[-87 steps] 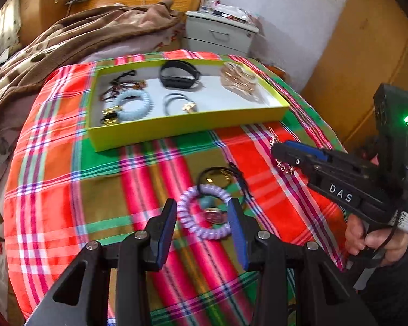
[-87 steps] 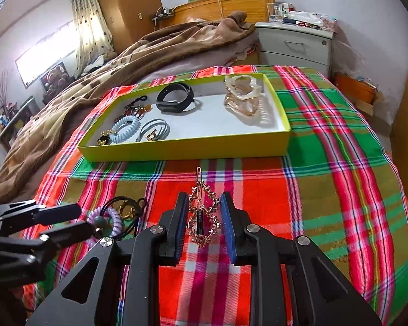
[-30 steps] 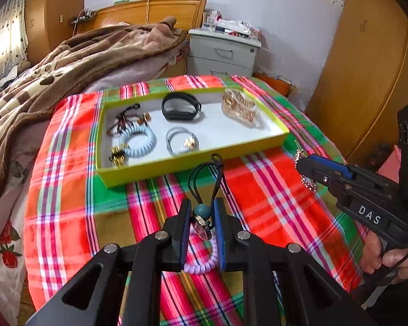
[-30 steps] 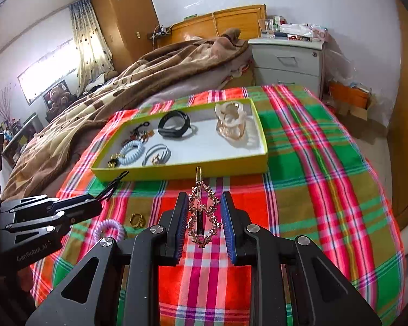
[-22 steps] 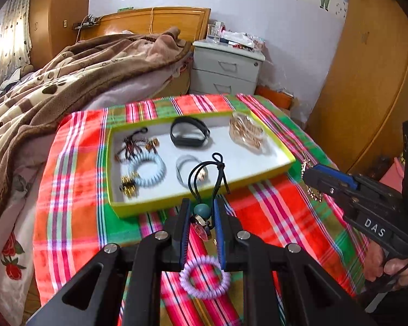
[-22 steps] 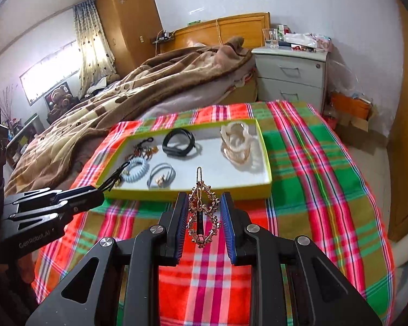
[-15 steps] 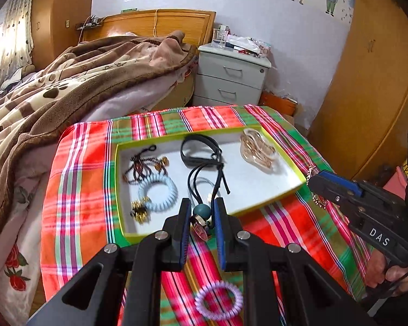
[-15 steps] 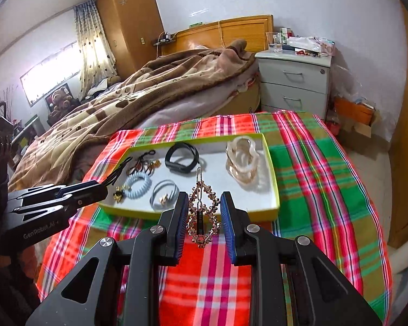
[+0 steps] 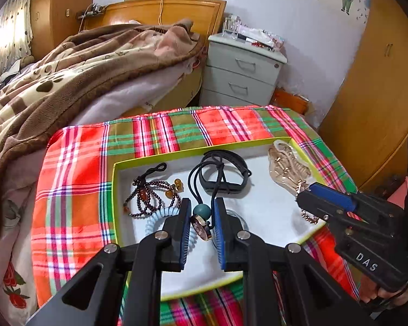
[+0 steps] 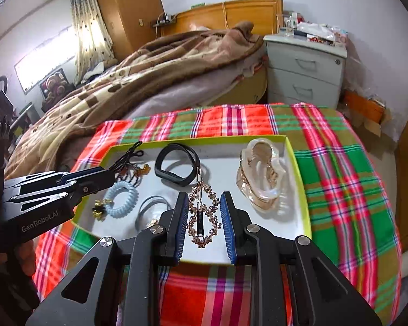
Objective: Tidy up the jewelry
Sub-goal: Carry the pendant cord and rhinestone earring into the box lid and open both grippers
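My left gripper (image 9: 201,212) is shut on a black cord necklace (image 9: 204,218) with a teal bead and a round pendant, held over the yellow-green tray (image 9: 114,190); its cord loop (image 9: 217,171) stands up in front. My right gripper (image 10: 204,203) is shut on an ornate gold hair clip (image 10: 202,214), also above the tray (image 10: 299,174). In the tray lie a black band (image 10: 176,168), a dark bead bracelet (image 9: 147,193), a pale blue coil tie (image 10: 122,199), a grey ring piece (image 10: 152,209) and a pearly claw clip (image 10: 263,179). The right gripper (image 9: 307,198) shows in the left wrist view, and the left gripper (image 10: 106,174) in the right wrist view.
The tray sits on a red and green plaid cloth (image 10: 340,190) over a round table. Behind it is a bed with a brown blanket (image 10: 149,76) and a grey nightstand (image 10: 304,73). A wooden wardrobe (image 9: 380,95) stands at the right.
Both grippers have moved forward from the cloth in front of the tray to above the tray, each still holding its piece. The purple coil tie has dropped out of view.
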Available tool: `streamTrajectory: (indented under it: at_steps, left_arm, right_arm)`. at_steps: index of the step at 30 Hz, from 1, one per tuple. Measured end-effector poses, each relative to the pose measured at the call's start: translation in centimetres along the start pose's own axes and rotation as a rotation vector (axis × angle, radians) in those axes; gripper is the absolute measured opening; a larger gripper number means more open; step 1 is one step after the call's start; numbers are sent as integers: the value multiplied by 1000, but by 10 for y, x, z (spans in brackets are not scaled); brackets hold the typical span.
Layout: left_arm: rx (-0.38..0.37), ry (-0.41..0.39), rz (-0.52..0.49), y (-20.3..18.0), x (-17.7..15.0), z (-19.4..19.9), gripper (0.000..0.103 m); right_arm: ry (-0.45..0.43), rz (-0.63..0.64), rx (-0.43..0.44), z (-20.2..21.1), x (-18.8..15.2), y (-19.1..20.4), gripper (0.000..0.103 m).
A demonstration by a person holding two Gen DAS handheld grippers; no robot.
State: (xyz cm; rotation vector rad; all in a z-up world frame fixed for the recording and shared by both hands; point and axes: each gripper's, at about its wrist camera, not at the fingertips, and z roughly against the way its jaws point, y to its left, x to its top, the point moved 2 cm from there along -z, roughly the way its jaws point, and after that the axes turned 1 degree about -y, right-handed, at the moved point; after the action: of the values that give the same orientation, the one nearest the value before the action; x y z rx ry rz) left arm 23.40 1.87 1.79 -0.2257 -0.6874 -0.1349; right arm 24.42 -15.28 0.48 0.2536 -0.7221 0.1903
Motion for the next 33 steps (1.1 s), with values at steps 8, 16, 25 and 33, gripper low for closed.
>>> streamTrajectory:
  at_steps: [8,16,25,33]
  left_arm:
    - [-2,42,18,5,1,-30,17]
    - [9,62,7,5,-2,-44,18]
    - [15,73,-5,4,-4,-51,18]
    - [11,77,6,4,-4,-53,22]
  right_arm:
    - [40,9,-25,-24,2,-7,25]
    - [62,22,-43,-39,1,-11,25]
    - [72,32,-68,-46,0,-13,25]
    - [74,34,-66,-48,0,-14,25]
